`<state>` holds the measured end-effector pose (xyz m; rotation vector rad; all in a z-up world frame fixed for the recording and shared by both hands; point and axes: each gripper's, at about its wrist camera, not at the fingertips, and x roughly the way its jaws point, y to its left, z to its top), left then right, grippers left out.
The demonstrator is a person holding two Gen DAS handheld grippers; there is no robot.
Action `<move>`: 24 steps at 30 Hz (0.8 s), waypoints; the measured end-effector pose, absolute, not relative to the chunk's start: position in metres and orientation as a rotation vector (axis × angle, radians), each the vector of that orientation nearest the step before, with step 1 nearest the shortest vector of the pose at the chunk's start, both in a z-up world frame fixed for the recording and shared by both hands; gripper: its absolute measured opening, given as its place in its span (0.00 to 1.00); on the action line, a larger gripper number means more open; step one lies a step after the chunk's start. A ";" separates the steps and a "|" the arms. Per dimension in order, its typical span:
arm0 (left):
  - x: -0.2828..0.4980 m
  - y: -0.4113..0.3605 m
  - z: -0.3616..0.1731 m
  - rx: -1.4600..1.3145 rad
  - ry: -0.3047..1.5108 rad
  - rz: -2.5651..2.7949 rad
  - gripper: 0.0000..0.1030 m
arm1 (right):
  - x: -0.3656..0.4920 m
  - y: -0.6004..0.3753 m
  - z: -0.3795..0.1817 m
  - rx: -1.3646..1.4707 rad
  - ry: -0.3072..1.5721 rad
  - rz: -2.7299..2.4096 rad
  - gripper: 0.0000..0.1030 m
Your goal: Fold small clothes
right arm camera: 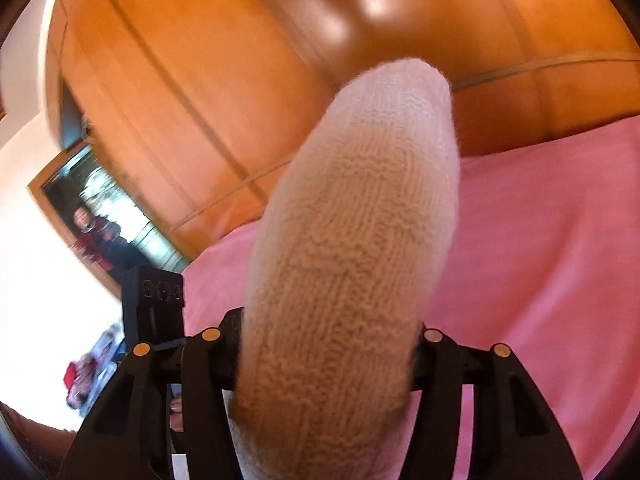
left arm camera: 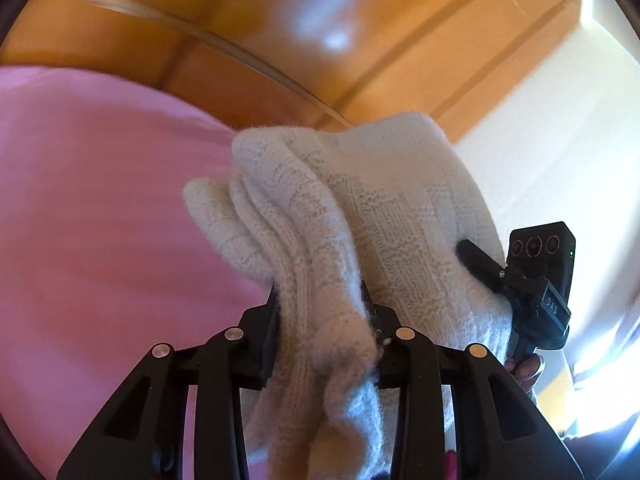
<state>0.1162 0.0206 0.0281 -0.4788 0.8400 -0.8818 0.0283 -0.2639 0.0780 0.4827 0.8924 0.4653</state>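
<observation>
Wood panelling point(left arm camera: 280, 20) rises behind the pink bed cover point(left arm camera: 100, 220), and from my right camera the knit fills the middle, hiding what lies ahead. My left hand-held gripper point(left arm camera: 320, 320) is clamped on the cream knitted garment point(left arm camera: 360, 220), bunched in thick folds above the cover; my right hand-held gripper point(right arm camera: 328, 344) grips another part.

You have two grippers in play, the left gripper point(left arm camera: 320, 320) and the right gripper point(right arm camera: 328, 344), each with two black fingers. You see one cream knitted garment point(left arm camera: 360, 216) and one pink bedspread point(left arm camera: 100, 200). One wooden headboard point(left arm camera: 280, 20) stands behind. In the right wrist view you find one wood-framed mirror point(right arm camera: 104, 216).
</observation>
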 end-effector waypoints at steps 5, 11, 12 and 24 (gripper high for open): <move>0.128 -0.084 0.001 -0.259 0.986 -0.857 0.33 | 0.000 -0.350 0.030 0.479 0.989 0.182 0.57; 0.127 -0.123 -0.020 -0.135 1.012 -0.750 0.41 | -0.029 -0.385 -0.018 0.561 1.015 0.009 0.90; 0.124 -0.122 -0.015 -0.112 0.998 -0.731 0.42 | -0.030 -0.385 -0.016 0.553 1.007 0.001 0.91; 0.084 -0.116 -0.016 0.025 0.862 -0.534 0.48 | -0.054 -0.289 0.020 0.095 1.011 -0.089 0.51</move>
